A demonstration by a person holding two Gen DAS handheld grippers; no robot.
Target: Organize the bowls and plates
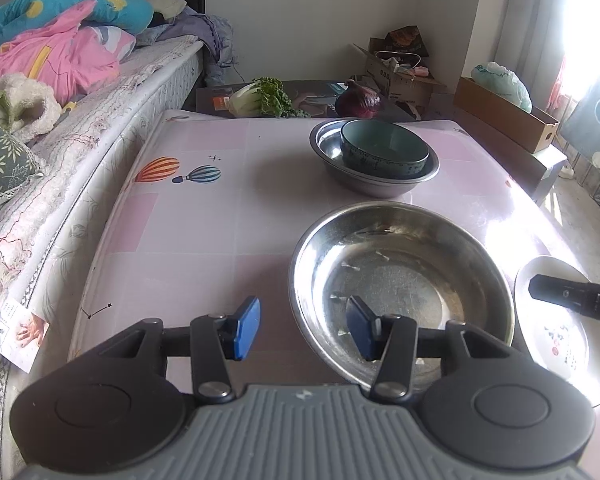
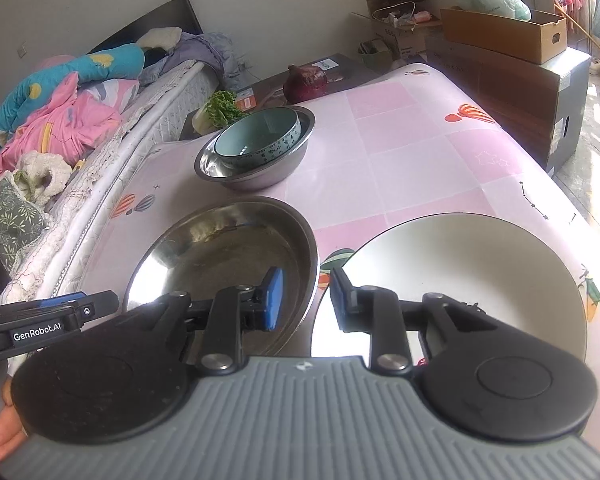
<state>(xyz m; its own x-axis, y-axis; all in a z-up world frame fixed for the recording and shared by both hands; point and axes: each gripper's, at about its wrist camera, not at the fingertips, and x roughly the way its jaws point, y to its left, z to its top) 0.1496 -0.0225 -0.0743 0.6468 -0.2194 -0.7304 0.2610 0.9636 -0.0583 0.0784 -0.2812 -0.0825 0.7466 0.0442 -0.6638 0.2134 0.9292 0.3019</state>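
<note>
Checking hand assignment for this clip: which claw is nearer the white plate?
Right. The right claw hangs over the white plate at its near left rim, open. The left claw sits further left, straddling the large steel bowl rim.

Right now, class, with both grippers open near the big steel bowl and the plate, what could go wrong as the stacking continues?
1. The left gripper straddles the near rim of the big steel bowl; pinching that thin, slick rim could tip or slide it.
2. The plate lies near the table's edge; a nudge from the right gripper might push it off.
3. The grippers sit close together and could collide.
</note>
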